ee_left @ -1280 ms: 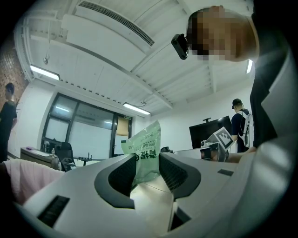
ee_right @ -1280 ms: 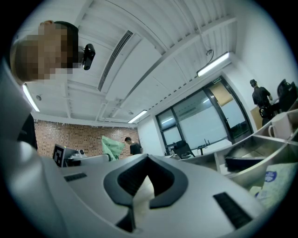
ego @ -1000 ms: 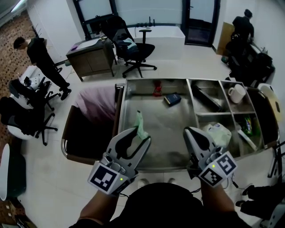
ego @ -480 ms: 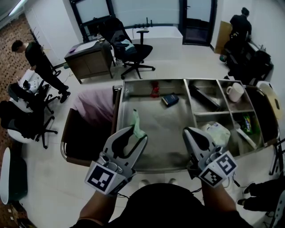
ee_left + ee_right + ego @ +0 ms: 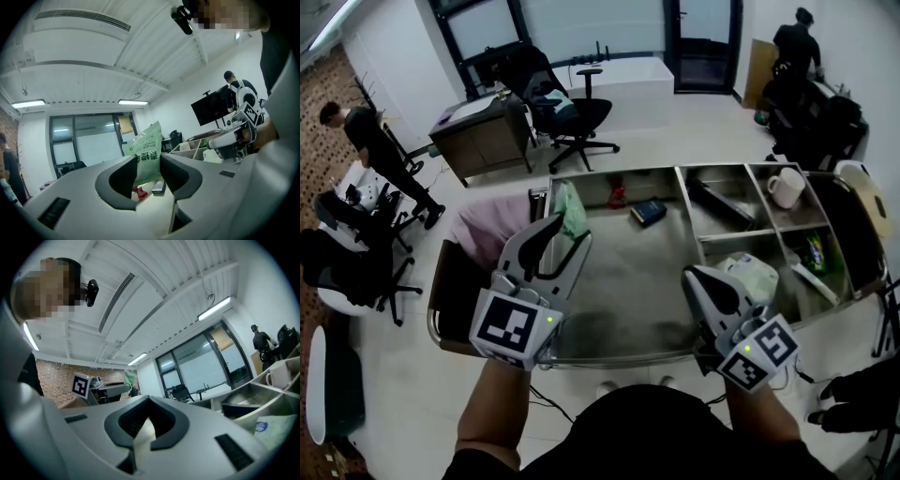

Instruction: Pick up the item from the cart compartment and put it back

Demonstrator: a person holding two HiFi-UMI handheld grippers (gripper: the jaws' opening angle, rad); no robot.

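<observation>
Pickup looks done. The left gripper is clamped on a soft green plastic snack packet, which sticks up past its tips, clear of the steel cart compartment below. Put-back is still left. The right gripper, off to its right, is closed on nothing. Only the left gripper view shows the pads on the packet and its print. Only the head view shows the compartment underneath.

The left gripper and the right gripper have pale grey, tapering shells with black pads lining the jaws. Each carries a marker cube faced with black-and-white squares, and a small green light. The person wears a black top that leaves the forearms bare.
</observation>
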